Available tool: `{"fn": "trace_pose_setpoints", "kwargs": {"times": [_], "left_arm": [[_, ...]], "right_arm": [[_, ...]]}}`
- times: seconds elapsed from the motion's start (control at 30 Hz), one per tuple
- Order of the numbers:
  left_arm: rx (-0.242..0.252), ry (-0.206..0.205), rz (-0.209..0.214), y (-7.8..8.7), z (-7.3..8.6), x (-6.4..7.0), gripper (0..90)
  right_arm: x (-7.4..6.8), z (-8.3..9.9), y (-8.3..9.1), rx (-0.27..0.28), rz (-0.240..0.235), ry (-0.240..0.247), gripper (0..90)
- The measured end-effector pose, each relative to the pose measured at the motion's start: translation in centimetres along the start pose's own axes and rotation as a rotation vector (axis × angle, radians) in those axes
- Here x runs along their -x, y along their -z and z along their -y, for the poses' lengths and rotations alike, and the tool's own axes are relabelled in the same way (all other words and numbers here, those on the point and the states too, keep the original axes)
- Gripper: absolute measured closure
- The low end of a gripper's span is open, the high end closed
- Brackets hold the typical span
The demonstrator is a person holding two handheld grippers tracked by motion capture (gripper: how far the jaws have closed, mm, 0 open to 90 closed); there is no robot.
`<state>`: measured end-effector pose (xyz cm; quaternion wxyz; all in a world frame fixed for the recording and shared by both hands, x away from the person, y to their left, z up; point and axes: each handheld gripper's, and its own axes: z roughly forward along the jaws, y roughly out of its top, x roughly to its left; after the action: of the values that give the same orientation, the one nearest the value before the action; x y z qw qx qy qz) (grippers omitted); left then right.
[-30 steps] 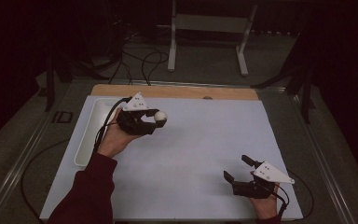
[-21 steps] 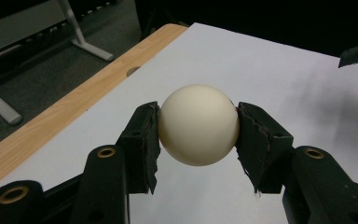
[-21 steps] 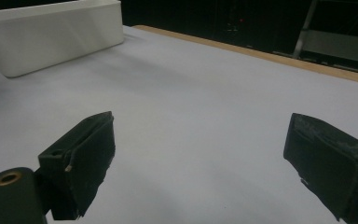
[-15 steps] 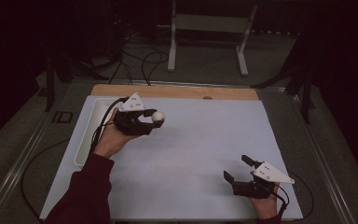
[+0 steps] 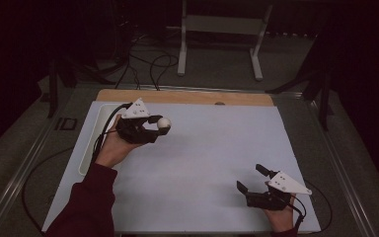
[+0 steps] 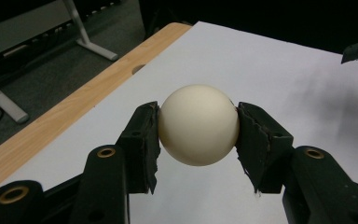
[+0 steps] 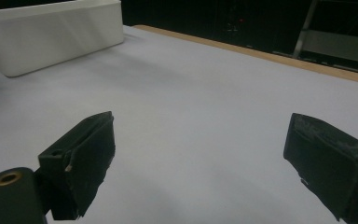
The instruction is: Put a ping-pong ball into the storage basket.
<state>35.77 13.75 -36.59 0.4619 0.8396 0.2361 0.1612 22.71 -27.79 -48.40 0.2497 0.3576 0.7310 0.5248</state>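
Observation:
A cream-white ball (image 5: 164, 122) is held above the left part of the white table sheet (image 5: 212, 148). My left gripper (image 5: 160, 127) is shut on it, and in the left gripper view the ball (image 6: 198, 125) sits squeezed between the two black pads (image 6: 142, 144), clear of the sheet. My right gripper (image 5: 250, 178) rests low near the front right corner of the sheet, open, with nothing between its jaws. The right gripper view shows its pads (image 7: 86, 161) wide apart over bare sheet.
A white tray (image 5: 85, 157) lies along the left edge of the sheet, just behind the left hand; its wall (image 7: 51, 32) shows far off in the right gripper view. A wooden strip (image 5: 187, 97) borders the far edge. Metal stand legs (image 5: 254, 54) and cables stand on the floor beyond.
The left gripper has drifted slightly to the left with the ball still in it. The right gripper has not moved.

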Motion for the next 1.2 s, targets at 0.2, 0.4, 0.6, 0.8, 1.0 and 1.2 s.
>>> {"fn": "trace_pose_setpoints", "kwargs": {"times": [0.2, 0.4, 0.6, 0.8, 1.0, 1.2], "left_arm": [[0.001, 0.002, -0.006, 0.2, 0.0, -0.1, 51.3], [-0.006, -0.001, -0.014, 0.4, 0.3, -0.3, 51.2], [-0.005, 0.001, -0.018, 0.8, 0.4, -0.4, 51.2], [-0.003, 0.002, -0.019, 1.1, 0.6, -0.5, 51.2], [-0.001, 0.002, -0.022, 1.4, 0.8, -0.7, 51.2], [0.002, 0.0, -0.023, 1.6, 0.8, -0.8, 51.2]], "right_arm": [[0.0, 0.0, 0.0, 0.002, 0.001, 0.0, 8.6], [0.0, 0.0, 0.0, 0.002, -0.001, -0.001, 8.6], [0.0, 0.0, 0.0, -0.001, -0.001, 0.002, 8.6], [0.0, 0.1, -0.1, 0.0, -0.003, 0.004, 8.6], [0.0, 0.1, -0.1, -0.001, -0.003, 0.003, 8.6], [-0.1, 0.1, -0.1, -0.001, -0.004, 0.001, 8.6]]}}
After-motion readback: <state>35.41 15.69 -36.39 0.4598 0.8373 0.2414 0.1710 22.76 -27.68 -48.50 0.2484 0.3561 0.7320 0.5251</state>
